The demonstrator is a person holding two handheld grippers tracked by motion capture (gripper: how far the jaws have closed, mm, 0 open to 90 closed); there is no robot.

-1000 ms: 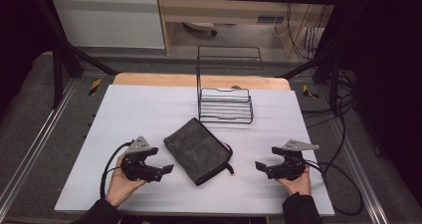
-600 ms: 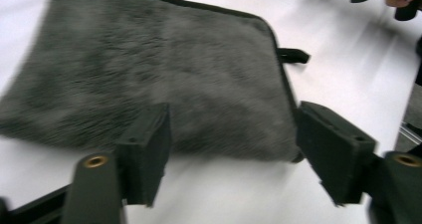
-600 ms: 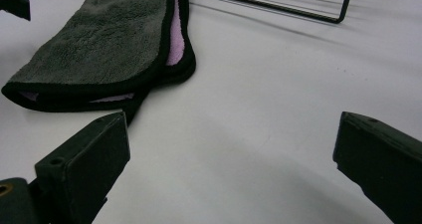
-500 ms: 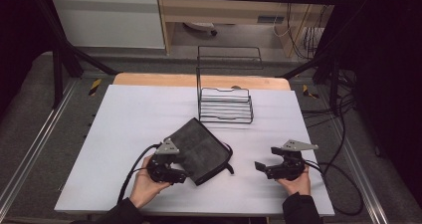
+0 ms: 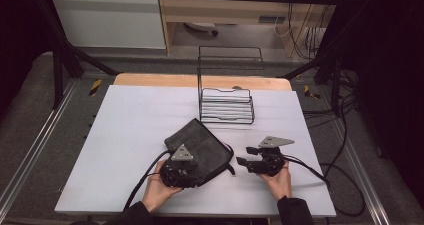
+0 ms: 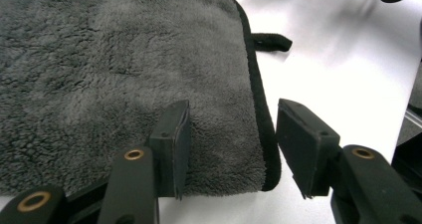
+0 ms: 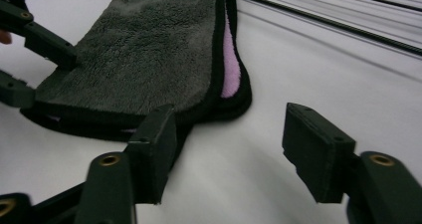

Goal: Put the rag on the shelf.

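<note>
A folded dark grey towel [image 5: 202,142] with black trim lies flat on the white table [image 5: 135,125]. My left gripper [image 5: 192,175] sits at its near corner. In the left gripper view the towel [image 6: 109,74] has its trimmed edge between the jaws of the left gripper [image 6: 231,144], one jaw over the cloth and one over bare table. These jaws have just been closing, and the pads are not pressing. My right gripper [image 5: 243,156] points at the towel's right corner. Its jaws have also just been closing; the right gripper [image 7: 229,154] has only table between them, with the towel [image 7: 149,50] just ahead.
A black wire rack [image 5: 225,105] stands behind the towel at the table's back. A pink inner layer [image 7: 230,59] shows at the towel's fold. Black cables trail off the right side [image 5: 325,175]. Bare table lies to the left.
My left hand has slid right from the bare table onto the towel's near corner. My right hand has moved left toward the towel. Both pairs of jaws stand narrower.
</note>
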